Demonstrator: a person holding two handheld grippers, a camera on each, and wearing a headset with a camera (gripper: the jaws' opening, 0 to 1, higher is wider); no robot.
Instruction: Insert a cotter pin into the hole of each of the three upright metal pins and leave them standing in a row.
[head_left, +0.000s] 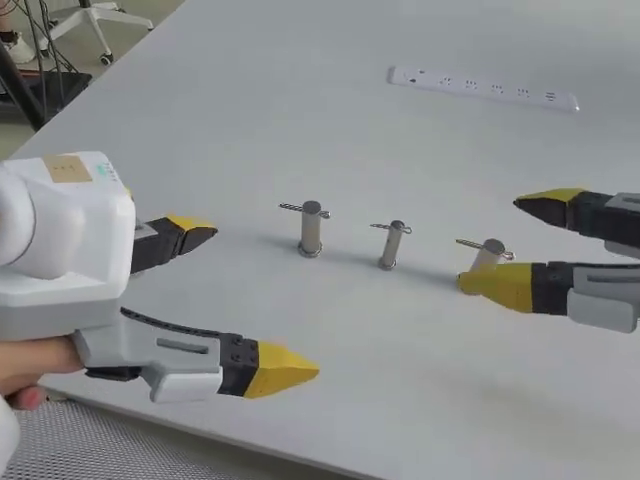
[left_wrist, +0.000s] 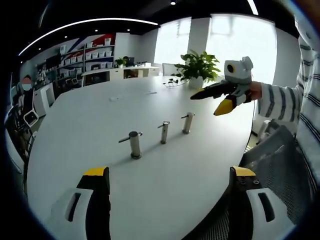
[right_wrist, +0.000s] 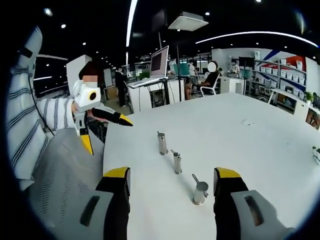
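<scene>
Surface: white table (head_left: 300, 120) in an open office, with a power strip (head_left: 483, 88) lying at its far right.
Left pin (head_left: 311, 230): upright on its base, with the left cotter pin (head_left: 296, 209) through the hole near its head and poking out to the left.
Middle pin (head_left: 390, 245): upright, near the left one, with the middle cotter pin (head_left: 385, 227) through its hole.
Right pin (head_left: 487, 255): standing at the right end of the row, with the right cotter pin (head_left: 472, 243) through its hole. A slight lean is possible, but I cannot tell for sure.
Left gripper (head_left: 265, 302): near left, well apart from the row, claw spread wide and empty.
Right gripper (head_left: 490, 243): at the right, claw spread wide and gripping nothing. The right pin sits between its tips. The near jaw crosses in front of the pin's base, and I cannot tell whether it touches.
Progress: all three pins appear fitted and stand in a row, so the task looks essentially done.
Left to do: probably only drawing the right claw clear without knocking the end pin.
</scene>
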